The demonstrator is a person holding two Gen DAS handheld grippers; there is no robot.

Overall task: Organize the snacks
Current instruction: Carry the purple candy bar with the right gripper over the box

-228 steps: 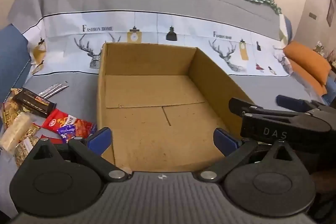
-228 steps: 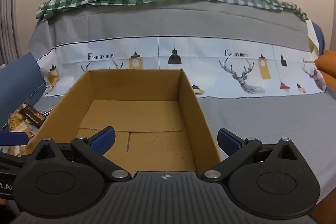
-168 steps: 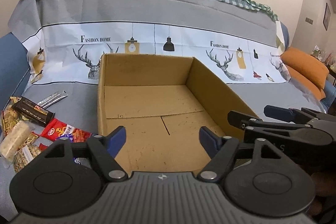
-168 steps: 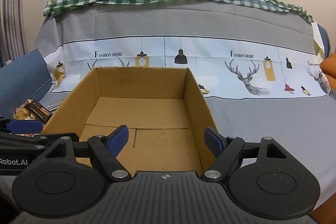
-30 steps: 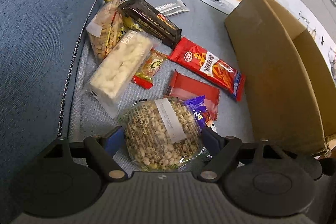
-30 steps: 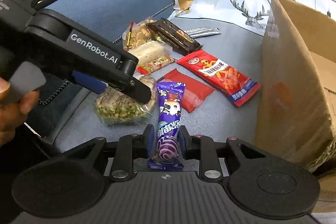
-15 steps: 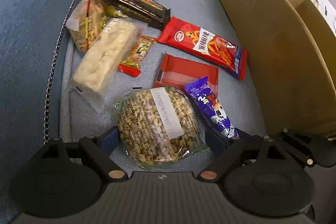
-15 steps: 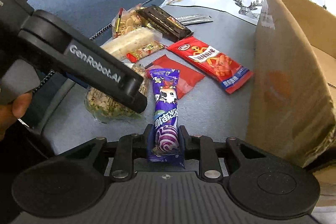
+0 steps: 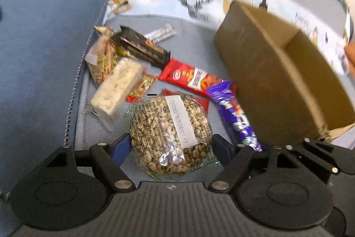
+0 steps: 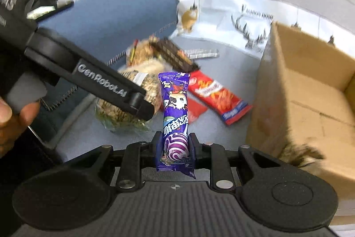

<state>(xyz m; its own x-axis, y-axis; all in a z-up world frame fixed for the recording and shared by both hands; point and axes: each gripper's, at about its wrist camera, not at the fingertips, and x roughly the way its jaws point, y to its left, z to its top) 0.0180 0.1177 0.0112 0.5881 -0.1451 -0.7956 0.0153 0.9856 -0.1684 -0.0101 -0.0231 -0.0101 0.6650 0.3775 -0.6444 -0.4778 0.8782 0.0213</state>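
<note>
Two jaws clamped: left gripper (image 9: 169,146) on round nut pack (image 9: 169,133) | right gripper (image 10: 175,143) on purple bar (image 10: 175,112) | grey sofa (image 9: 195,41)

Both views are taken from the wrists, angled steeply down and close over the snack pile (image 9: 142,72). Shared between them: purple packet (image 10: 176,103), red packet (image 9: 190,78), cardboard box (image 10: 310,90).

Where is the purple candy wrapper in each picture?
Left wrist view: the purple candy wrapper slants at lower right of middle, its near end in the right claw, just left of the cardboard box.
Right wrist view: the wrapper stands upright at bottom middle, pinched between the right claw's fingers.
Shared landmark: the cardboard box, on the right side in both pictures.
</note>
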